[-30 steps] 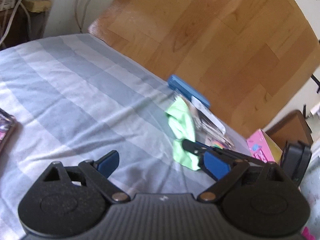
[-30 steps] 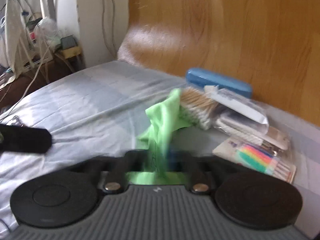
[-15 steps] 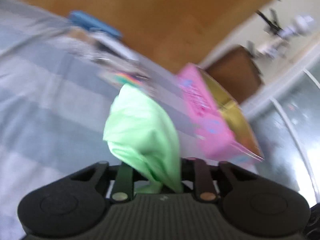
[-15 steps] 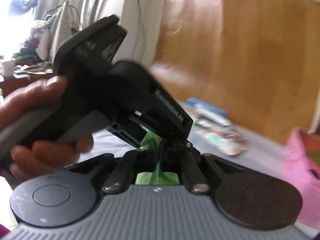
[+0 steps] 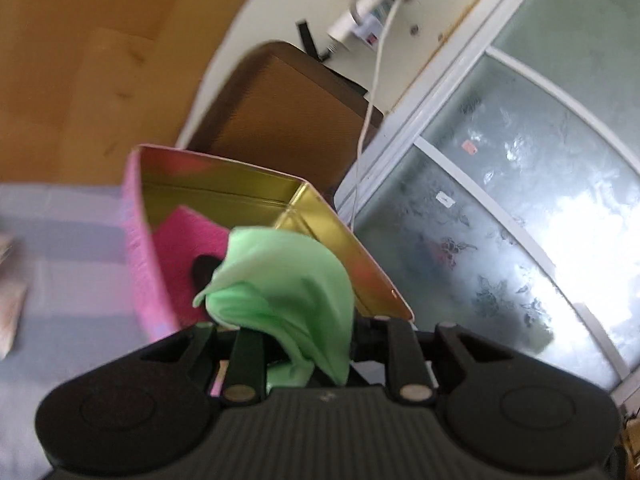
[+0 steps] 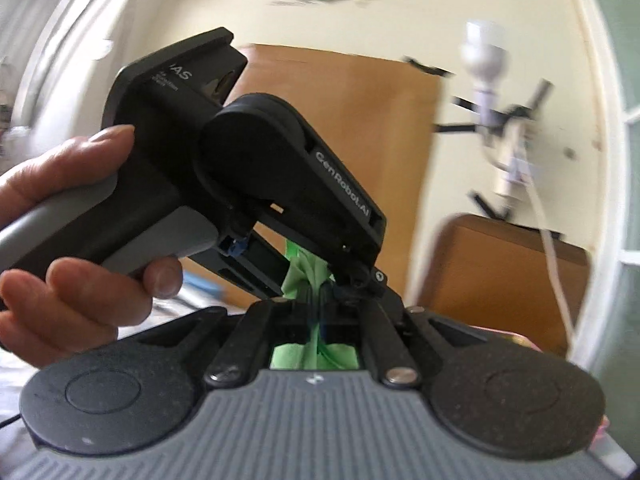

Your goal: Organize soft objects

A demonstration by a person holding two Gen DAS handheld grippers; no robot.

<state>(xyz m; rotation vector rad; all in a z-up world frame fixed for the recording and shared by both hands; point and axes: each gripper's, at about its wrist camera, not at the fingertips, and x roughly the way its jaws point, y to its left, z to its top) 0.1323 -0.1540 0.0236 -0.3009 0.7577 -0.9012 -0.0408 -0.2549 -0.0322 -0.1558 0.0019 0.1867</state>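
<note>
Both views have swung off the striped bed toward the wall and window since a second ago; the green cloth [image 5: 280, 280], then draped on the bedding beside the packets, is now lifted and bunched between the two grippers.

Left wrist view: cloth billows up out of the left gripper [image 5: 308, 344], hiding the fingertips. Jaws have just been closing and now stand drawn together, clamped on the cloth. Fabric hangs in front of and partly over the open mouth of the pink box [image 5: 140, 248], which stands on the bed [image 5: 72, 280] near its far edge. Box has a gold lining; a pink item with a dark spot [image 5: 188, 240] lies inside it.

Right wrist view: right gripper [image 6: 318, 312] is pinched shut on a thin twisted strand of the same cloth [image 6: 298, 272], with green folds also showing behind the jaws. Left gripper's black body [image 6: 280, 168] crosses just ahead, its nose touching or nearly touching the right fingertips where both grip the fabric. Person's hand [image 6: 80, 232] wraps its grey handle at the left.

Around: brown cabinet [image 5: 280, 112] behind the box, white cable [image 5: 372, 80] hanging down the cream wall, frosted window [image 5: 520, 220] to the right, wooden headboard [image 5: 80, 60] at the upper left. Left gripper's body blocks much of the right camera's outlook.
</note>
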